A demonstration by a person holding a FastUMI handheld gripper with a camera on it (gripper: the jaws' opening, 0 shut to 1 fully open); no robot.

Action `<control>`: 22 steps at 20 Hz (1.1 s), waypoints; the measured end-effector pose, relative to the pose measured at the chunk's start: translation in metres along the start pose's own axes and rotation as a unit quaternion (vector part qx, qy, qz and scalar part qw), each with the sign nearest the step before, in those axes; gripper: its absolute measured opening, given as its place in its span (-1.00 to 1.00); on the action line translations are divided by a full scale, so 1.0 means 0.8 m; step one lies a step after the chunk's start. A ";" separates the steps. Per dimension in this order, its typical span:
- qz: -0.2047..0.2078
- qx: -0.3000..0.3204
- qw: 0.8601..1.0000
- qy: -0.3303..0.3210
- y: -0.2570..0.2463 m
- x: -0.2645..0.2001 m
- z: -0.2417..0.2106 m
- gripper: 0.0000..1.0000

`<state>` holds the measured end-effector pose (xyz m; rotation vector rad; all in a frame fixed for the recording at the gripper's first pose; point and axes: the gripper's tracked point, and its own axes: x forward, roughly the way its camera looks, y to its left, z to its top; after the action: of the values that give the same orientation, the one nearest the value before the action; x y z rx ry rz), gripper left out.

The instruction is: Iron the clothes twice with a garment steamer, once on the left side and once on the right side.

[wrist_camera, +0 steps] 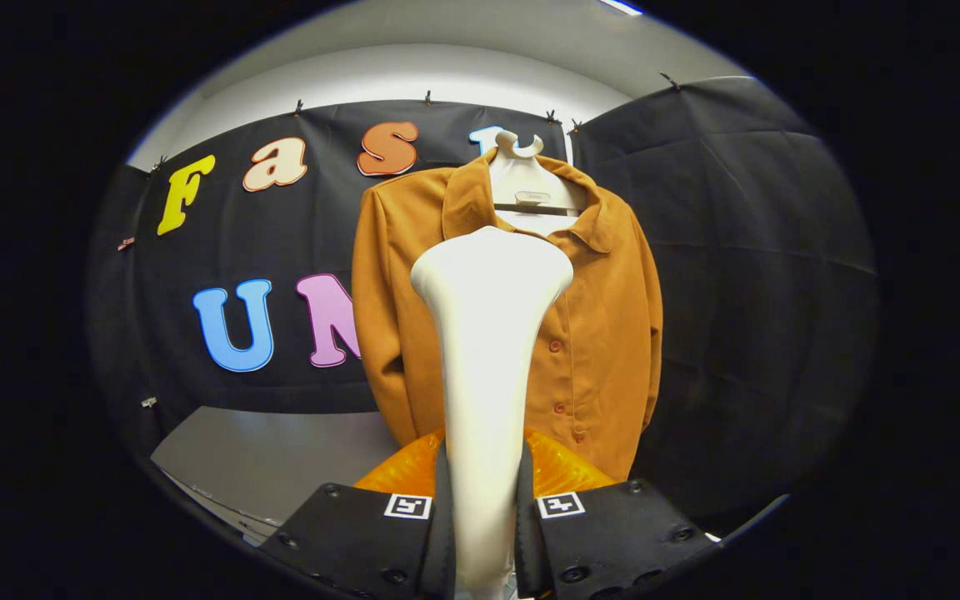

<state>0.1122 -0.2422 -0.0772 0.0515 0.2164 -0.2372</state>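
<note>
Black cloth forms the booth's wall (pixel 738 250) across the back and right of the frame, with a pale wall above it. One orange-brown jacket (pixel 605 333) hangs at the centre of the frame on one white hanger (pixel 522 179), its collar open and a row of four visible buttons (pixel 556 345) running down its front. It hangs beyond the gripper's fingers, a little right of their line. One white garment steamer (pixel 487 350) rises upright in the middle of the frame, its broad head overlapping the jacket's chest just left of the button row; whether it touches the cloth cannot be told. The gripper (pixel 484 517), at lower centre, is clamped on the steamer's handle, one finger pressing each side. Each finger carries one square marker, two in all.
</note>
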 end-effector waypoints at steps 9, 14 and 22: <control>0.087 0.014 0.995 0.038 0.002 0.077 -0.019 -0.37; 0.096 0.028 0.992 0.075 -0.005 0.102 -0.056 -0.37; 0.081 0.024 0.987 0.134 -0.025 0.116 -0.121 -0.37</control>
<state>0.1757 -0.2751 -0.1923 0.1488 0.4729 -0.0719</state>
